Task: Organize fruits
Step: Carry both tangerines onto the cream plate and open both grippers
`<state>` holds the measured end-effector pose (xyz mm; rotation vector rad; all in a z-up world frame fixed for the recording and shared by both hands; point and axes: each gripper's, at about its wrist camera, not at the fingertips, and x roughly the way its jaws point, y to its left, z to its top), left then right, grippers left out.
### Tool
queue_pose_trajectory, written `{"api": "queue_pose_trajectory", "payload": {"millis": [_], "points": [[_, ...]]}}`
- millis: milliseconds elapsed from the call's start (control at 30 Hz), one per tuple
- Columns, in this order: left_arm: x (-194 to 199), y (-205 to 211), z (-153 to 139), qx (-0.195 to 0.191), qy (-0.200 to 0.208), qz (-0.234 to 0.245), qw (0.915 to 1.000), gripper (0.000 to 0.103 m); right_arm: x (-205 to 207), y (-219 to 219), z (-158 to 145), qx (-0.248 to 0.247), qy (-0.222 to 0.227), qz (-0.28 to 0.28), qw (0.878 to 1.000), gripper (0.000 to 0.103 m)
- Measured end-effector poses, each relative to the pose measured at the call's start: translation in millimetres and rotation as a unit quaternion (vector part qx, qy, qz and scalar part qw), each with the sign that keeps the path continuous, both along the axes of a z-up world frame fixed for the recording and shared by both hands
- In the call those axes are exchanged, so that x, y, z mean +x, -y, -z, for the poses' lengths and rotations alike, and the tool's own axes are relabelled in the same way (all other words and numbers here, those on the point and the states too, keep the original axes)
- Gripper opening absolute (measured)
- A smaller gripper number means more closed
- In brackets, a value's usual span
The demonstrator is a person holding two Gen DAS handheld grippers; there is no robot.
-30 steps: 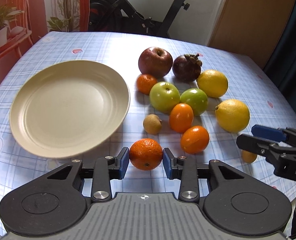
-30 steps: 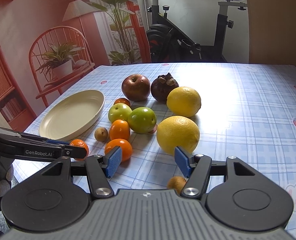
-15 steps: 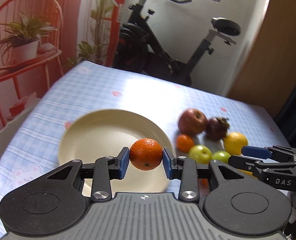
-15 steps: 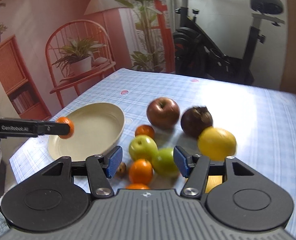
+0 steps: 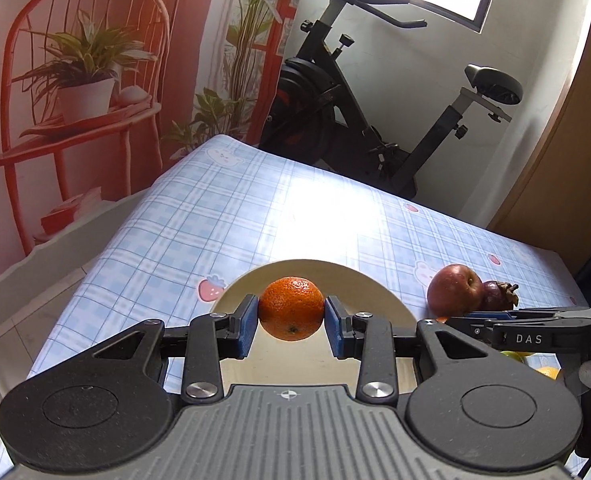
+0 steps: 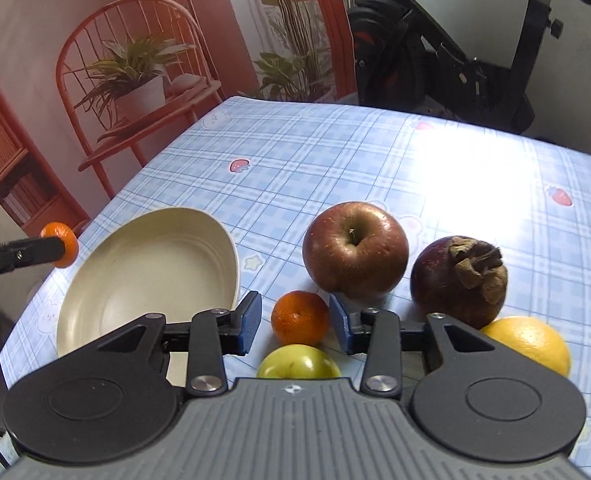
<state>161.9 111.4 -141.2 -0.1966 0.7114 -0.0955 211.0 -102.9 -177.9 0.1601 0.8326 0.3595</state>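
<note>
My left gripper [image 5: 291,318] is shut on a mandarin orange [image 5: 291,307] and holds it in the air just above the near side of the cream plate [image 5: 375,286]. The right wrist view shows that same gripper [image 6: 61,246] at the far left, by the plate's [image 6: 147,272] left rim. My right gripper [image 6: 295,324] is low over the fruit group and its jaws are closing. A small orange [image 6: 300,322] lies on the table between the blue pads, and a slim gap shows at the left pad.
A red apple [image 6: 355,246], a dark mangosteen [image 6: 459,280], a lemon [image 6: 531,342] and a green apple [image 6: 299,362] crowd around the small orange. The checked tablecloth [image 6: 335,160] runs beyond them. An exercise bike [image 5: 375,112] and a red chair backdrop stand past the table's far edge.
My left gripper lifted the mandarin off the table and carried it left over the plate. My right gripper moved forward past the lemons to the small orange, its jaws narrowing.
</note>
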Motion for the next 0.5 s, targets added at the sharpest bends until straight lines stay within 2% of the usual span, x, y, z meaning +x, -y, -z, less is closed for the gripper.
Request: {"api": "queue_pose_trajectory", "payload": {"millis": [233,500], "points": [[1.8,-0.9,9.4,-0.003,-0.009,0.009,0.9999,0.038,9.0,-6.0,3.4,-0.031,-0.019,0.015,0.999,0.041],[4.7,-1.0,12.0,0.0,-0.015,0.017,0.9997,0.038,7.2,1.3,10.2,-0.009,-0.031,0.026,0.999,0.038]]}}
